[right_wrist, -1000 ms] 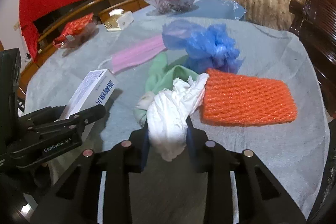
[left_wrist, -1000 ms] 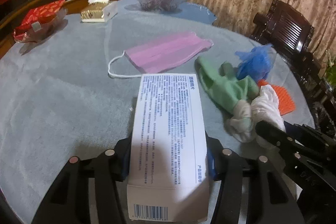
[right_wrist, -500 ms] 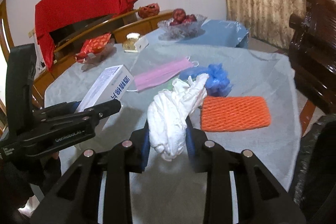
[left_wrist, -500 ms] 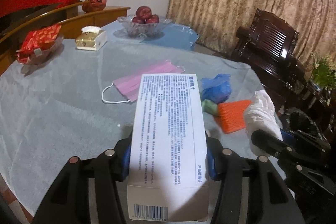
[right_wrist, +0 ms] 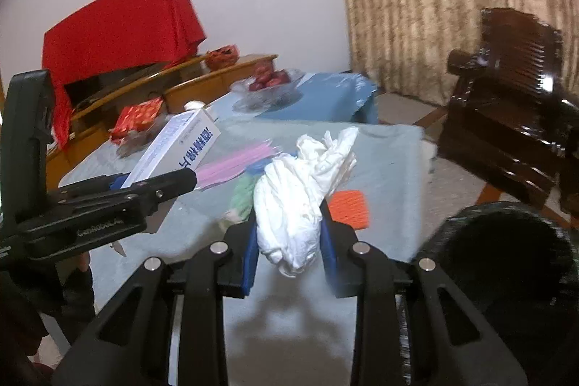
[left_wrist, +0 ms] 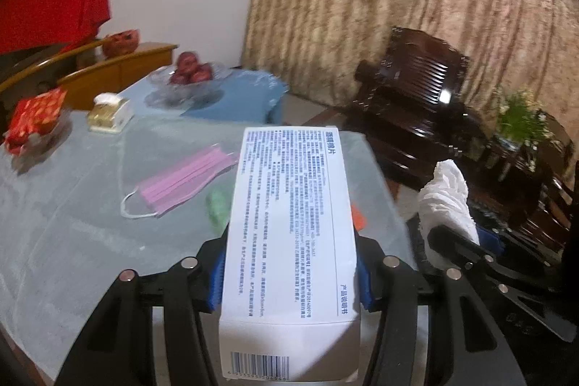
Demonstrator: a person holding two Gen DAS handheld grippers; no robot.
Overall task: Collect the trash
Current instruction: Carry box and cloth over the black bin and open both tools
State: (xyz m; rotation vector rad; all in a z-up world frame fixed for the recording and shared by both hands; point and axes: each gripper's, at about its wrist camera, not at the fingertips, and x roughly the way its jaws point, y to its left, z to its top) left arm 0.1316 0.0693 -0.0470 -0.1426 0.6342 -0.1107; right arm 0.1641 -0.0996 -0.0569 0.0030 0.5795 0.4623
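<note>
On the table [left_wrist: 72,205], the face mask [left_wrist: 181,181] lies left of the glove [left_wrist: 217,208]. Behind them, the fruit bowl [left_wrist: 188,85] sits at the far edge, the tissue box [left_wrist: 108,118] to its left. An armchair [left_wrist: 416,96] stands off right.

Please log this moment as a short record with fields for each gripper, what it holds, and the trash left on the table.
left gripper: shut on white box
right gripper: shut on crumpled white tissue
left on table: pink face mask, green glove, orange foam net
bin: dark opening, lower right in the right wrist view
</note>
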